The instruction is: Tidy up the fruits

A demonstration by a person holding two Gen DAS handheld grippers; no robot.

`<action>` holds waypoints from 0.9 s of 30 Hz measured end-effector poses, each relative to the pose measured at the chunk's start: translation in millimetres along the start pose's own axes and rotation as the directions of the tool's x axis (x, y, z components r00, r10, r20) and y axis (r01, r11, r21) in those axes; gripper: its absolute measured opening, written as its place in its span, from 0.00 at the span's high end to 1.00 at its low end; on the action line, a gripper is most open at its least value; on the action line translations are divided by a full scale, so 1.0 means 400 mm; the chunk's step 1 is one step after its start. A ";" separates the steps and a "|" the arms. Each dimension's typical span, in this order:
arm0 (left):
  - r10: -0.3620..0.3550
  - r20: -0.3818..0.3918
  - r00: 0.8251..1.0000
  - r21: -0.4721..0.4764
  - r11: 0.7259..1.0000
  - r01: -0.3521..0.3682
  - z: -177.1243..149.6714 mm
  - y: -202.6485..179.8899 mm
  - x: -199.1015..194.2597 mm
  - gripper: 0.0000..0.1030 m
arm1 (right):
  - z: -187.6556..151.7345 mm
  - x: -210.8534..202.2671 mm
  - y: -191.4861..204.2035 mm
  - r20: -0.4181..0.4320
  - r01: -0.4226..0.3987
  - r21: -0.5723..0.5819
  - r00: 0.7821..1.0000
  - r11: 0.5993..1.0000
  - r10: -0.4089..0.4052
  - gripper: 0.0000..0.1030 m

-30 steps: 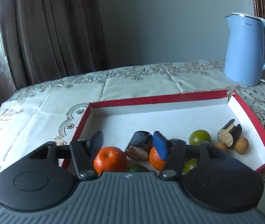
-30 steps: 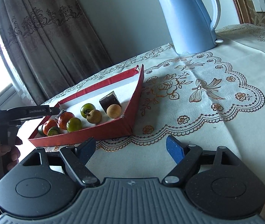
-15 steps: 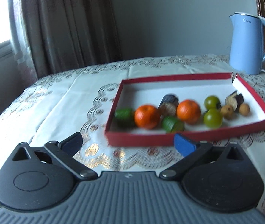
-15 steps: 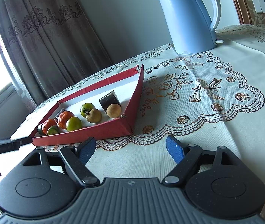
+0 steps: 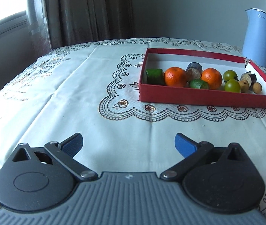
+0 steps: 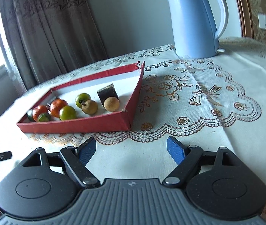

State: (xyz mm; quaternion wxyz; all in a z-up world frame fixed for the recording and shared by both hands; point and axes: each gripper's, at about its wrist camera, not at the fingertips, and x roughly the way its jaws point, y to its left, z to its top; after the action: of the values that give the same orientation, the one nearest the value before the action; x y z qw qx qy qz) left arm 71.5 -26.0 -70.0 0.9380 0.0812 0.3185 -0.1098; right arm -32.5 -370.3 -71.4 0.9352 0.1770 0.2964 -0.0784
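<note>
- My left tongs [image 5: 128, 143] hang over bare tablecloth [image 5: 76, 101], blue pads spread as wide as they go, nothing between them.
- From them, the red box [image 5: 207, 98] lies at about one o'clock, well apart from the pads.
- Inside it, along the near wall: a green chunk [image 5: 154, 76] at the nine o'clock end, then an orange [image 5: 175, 76], a smaller green piece [image 5: 198, 84], a second orange [image 5: 211, 78], two green round fruits [image 5: 232, 85] and small brown ones [image 5: 257, 88] toward three o'clock.
- A dark-skinned cut piece [image 5: 194, 70] sits behind, between the oranges.
- My right tongs [image 6: 132, 150] are also spread and pinch nothing; the box is at eleven o'clock from them.
- The blue kettle [image 6: 194, 22] stands on the cloth at their one o'clock, beyond the box.
</note>
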 end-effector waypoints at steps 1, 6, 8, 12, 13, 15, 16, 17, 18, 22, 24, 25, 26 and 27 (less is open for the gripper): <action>0.004 0.001 1.000 -0.004 1.000 -0.004 -0.002 0.004 -0.005 0.00 | -0.001 -0.001 0.009 0.003 0.030 -0.016 1.000 0.999 -0.030 0.19; 0.020 0.036 0.999 -0.011 1.000 -0.020 -0.005 0.010 -0.041 0.00 | -0.014 -0.015 0.072 0.032 0.078 -0.028 0.997 0.997 -0.077 0.19; 0.025 0.057 0.998 -0.009 1.000 -0.025 -0.001 0.006 -0.058 0.00 | -0.020 -0.019 0.130 0.046 0.126 -0.085 0.991 0.988 -0.122 0.19; 0.045 0.059 0.997 -0.019 0.999 -0.044 0.013 -0.003 -0.080 0.00 | -0.034 -0.035 0.255 0.104 0.188 -0.213 0.980 0.959 -0.169 0.08; 0.043 0.058 0.997 -0.024 0.999 -0.041 0.016 -0.004 -0.085 0.00 | -0.038 -0.039 0.279 0.117 0.197 -0.227 0.978 0.954 -0.174 0.04; 0.030 0.055 0.998 -0.046 0.999 -0.028 0.022 -0.004 -0.093 0.00 | -0.043 -0.047 0.318 0.132 0.188 -0.243 0.978 0.952 -0.159 0.03; 0.026 0.053 0.998 -0.064 0.998 -0.023 0.025 -0.002 -0.096 0.00 | -0.043 -0.048 0.335 0.131 0.182 -0.246 0.980 0.952 -0.153 0.03; 0.022 0.052 0.998 -0.078 0.997 -0.018 0.026 -0.001 -0.099 0.00 | -0.045 -0.050 0.349 0.129 0.183 -0.246 0.979 0.952 -0.155 0.03; 0.012 0.048 0.999 -0.089 0.996 -0.008 0.028 -0.001 -0.100 0.00 | -0.045 -0.049 0.365 0.129 0.188 -0.248 0.979 0.950 -0.160 0.03; -0.001 0.026 1.000 -0.090 0.996 0.004 0.027 -0.010 -0.101 0.00 | -0.055 -0.057 0.405 0.136 0.172 -0.262 0.981 0.950 -0.140 0.03; 0.019 0.014 1.000 -0.069 0.997 -0.018 0.024 -0.019 -0.100 0.00 | -0.058 -0.061 0.415 0.134 0.163 -0.268 0.982 0.949 -0.131 0.03; 0.028 0.014 0.999 -0.062 0.998 -0.027 0.021 -0.022 -0.101 0.00 | -0.060 -0.062 0.420 0.135 0.160 -0.271 0.983 0.949 -0.127 0.03; 0.031 0.016 0.999 -0.059 0.998 -0.030 0.018 -0.023 -0.103 0.00 | -0.062 -0.063 0.424 0.135 0.158 -0.274 0.983 0.949 -0.125 0.03; 0.029 0.015 0.999 -0.061 0.998 -0.028 0.017 -0.023 -0.103 0.00 | -0.062 -0.063 0.427 0.134 0.156 -0.275 0.983 0.949 -0.123 0.03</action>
State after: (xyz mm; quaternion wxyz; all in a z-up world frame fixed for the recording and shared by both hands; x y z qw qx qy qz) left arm 41.4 -29.9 -40.0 0.9440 0.0564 0.3131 -0.0874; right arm -23.0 -202.1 -27.3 0.9585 0.0143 0.2620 -0.1112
